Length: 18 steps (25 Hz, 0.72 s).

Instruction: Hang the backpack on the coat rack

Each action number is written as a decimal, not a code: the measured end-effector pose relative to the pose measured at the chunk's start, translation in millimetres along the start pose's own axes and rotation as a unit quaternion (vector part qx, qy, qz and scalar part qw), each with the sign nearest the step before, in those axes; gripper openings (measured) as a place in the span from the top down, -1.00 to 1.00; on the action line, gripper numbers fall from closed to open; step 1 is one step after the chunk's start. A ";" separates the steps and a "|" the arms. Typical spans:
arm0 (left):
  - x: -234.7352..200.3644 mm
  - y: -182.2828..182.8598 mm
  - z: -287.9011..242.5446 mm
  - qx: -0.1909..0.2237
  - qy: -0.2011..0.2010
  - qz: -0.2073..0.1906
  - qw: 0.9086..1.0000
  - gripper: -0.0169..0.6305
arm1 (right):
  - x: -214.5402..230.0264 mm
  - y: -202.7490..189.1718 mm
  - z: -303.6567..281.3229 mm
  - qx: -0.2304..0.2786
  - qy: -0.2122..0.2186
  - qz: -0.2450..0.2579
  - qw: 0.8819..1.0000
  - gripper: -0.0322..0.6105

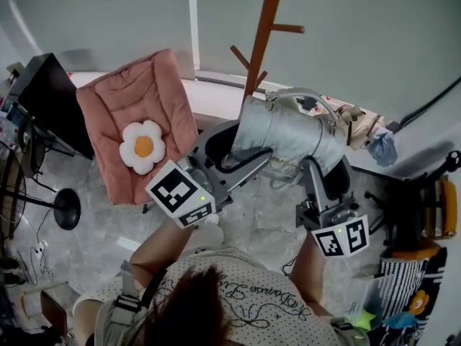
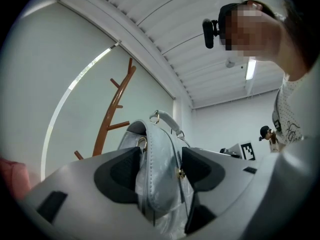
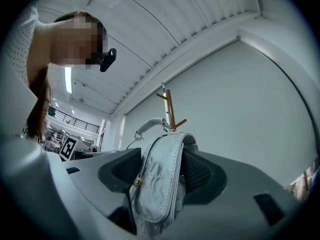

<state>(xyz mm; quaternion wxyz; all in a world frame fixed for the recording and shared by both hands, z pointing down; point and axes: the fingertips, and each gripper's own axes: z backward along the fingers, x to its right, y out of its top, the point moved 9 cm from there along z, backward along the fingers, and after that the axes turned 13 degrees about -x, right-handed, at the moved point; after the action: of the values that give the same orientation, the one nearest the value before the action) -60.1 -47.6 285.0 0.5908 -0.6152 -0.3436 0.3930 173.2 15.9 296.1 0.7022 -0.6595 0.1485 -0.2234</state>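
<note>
Left gripper point(image 2: 159, 170) is clamped on one side of the silver backpack point(image 1: 288, 132), dark pads squeezing the crinkled fabric. The right gripper point(image 3: 161, 171) bites the opposite side the same way, so the bag is held up between the two with its top handle point(image 2: 167, 121) pointing away from the jaws. Just ahead of both grippers, beyond the bag, rises the brown wooden coat rack point(image 1: 264, 27), and whether the bag touches its pole I can't tell.
</note>
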 end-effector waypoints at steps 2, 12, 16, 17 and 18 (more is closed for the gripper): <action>-23.3 6.5 -6.1 0.009 -0.009 -0.004 1.000 0.18 | 4.1 4.0 -20.8 0.007 -0.007 0.007 1.000 0.09; -107.7 20.8 -34.6 0.017 -0.054 -0.019 0.998 0.18 | 21.1 6.0 -91.5 0.013 -0.051 0.017 0.998 0.09; -122.0 20.4 -37.5 0.017 -0.053 -0.021 0.998 0.18 | 23.0 3.5 -104.4 0.006 -0.056 0.016 0.998 0.09; -123.4 19.3 -38.9 0.015 -0.052 -0.019 0.998 0.18 | 25.1 2.8 -106.0 0.003 -0.055 0.015 0.998 0.09; -124.2 18.0 -41.1 0.014 -0.051 -0.017 0.998 0.18 | 28.0 2.1 -106.8 0.001 -0.054 0.014 0.998 0.09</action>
<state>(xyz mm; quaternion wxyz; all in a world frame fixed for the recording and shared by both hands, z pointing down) -80.9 -177.7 276.4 0.5877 -0.5801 -0.3777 0.4188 143.6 -90.1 287.2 0.7131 -0.6677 0.1189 -0.1778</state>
